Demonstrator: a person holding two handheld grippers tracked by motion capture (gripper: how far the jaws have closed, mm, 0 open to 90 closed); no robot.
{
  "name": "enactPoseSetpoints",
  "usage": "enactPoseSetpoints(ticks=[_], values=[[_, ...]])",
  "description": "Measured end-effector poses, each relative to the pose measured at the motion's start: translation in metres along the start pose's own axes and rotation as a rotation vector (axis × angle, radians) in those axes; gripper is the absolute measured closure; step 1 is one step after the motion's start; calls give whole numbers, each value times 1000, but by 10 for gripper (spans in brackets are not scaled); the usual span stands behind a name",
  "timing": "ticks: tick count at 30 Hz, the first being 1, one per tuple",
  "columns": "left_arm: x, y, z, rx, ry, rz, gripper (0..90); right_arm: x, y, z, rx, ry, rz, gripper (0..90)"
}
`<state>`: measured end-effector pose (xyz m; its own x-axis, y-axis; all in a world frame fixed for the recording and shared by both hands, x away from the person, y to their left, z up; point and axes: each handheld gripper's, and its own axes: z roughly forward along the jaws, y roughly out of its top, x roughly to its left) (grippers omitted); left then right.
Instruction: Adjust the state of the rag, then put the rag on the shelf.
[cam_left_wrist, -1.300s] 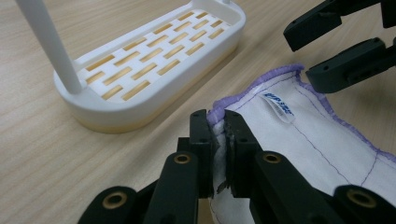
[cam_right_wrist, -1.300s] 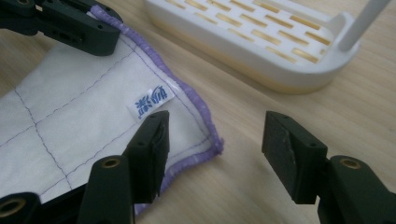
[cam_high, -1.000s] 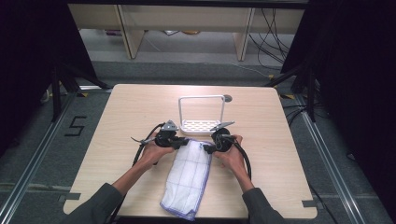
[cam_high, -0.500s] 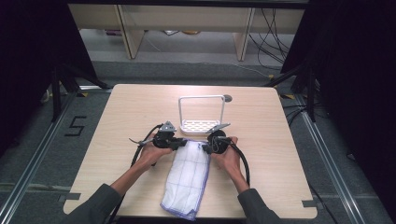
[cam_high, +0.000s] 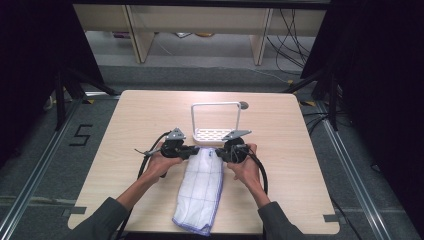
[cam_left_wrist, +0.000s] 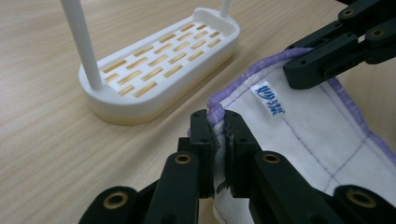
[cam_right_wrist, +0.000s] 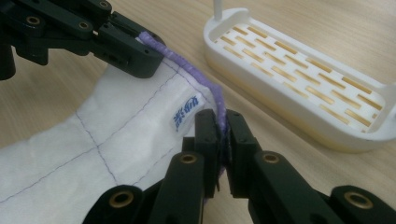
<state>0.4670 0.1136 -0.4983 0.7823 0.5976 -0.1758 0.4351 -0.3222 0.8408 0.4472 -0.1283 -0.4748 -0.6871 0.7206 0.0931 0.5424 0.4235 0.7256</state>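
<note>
The left gripper (cam_left_wrist: 219, 154) had its jaws pinched on one far corner of a white cloth (cam_high: 202, 187) with a purple hem, and the right gripper (cam_right_wrist: 222, 149) had its jaws clamped on the other far corner. Between the two the hem (cam_right_wrist: 187, 65) stood slightly lifted, with a small label (cam_left_wrist: 270, 99) just inside it. The rest of the cloth lay folded long on the table (cam_high: 125, 130), trailing toward the person.

Each grip sat right at the edge of the hem, so a sharp pull or an uneven lift could probably slip a corner free and let the cloth sag or unfold. The grippers were also near each other, and moving them closer might knock them together.

Just beyond the cloth stood a white rack (cam_high: 216, 125) with a slotted tray base (cam_left_wrist: 163, 60) and an upright rail. The tray held nothing, and nothing hung on the rail.
</note>
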Motion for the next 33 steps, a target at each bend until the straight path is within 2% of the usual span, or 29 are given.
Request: enactPoseSetpoints(ticks=[2,4,5,7,8,10,11,12,14,15,16,17,19,25,30,33], values=[[-2,2,-6,-9,-2,6,832,1,1,-4,-9,5,-26,859],[-2,3,-8,-6,-5,8,832,3,3,-7,-8,13,-21,859],[-2,3,-9,-6,-5,3,832,3,3,-6,-23,9,-41,859],[-3,3,-12,-12,-6,-5,832,4,5,-9,-10,19,-29,859],[-3,4,-15,-19,-6,-6,832,5,8,-11,-29,22,-39,860],[-4,5,-17,-25,-8,-7,832,6,8,-13,-30,21,-45,860],[-4,6,-19,-31,-2,-7,833,7,9,-12,-61,16,-47,860],[-4,7,-20,-34,-1,-9,833,8,11,-16,-38,26,-64,860],[-5,7,-23,-34,-1,-7,833,10,11,-18,-42,31,-45,860],[-5,7,-23,-34,-1,-7,833,10,11,-18,-42,31,-45,860],[-6,7,-25,-43,-2,-19,834,9,12,-19,-44,27,-65,860],[-6,7,-27,-40,0,-18,834,11,12,-20,-43,28,-51,860],[-7,8,-28,-42,-3,-22,835,11,12,-19,-56,25,-56,859],[-9,10,-34,-45,5,-12,835,13,15,-24,-59,34,-58,860],[-10,10,-32,-49,0,-8,835,12,15,-24,-65,18,-74,860],[-11,12,-35,-45,3,-7,835,14,14,-25,-69,26,-56,859]])
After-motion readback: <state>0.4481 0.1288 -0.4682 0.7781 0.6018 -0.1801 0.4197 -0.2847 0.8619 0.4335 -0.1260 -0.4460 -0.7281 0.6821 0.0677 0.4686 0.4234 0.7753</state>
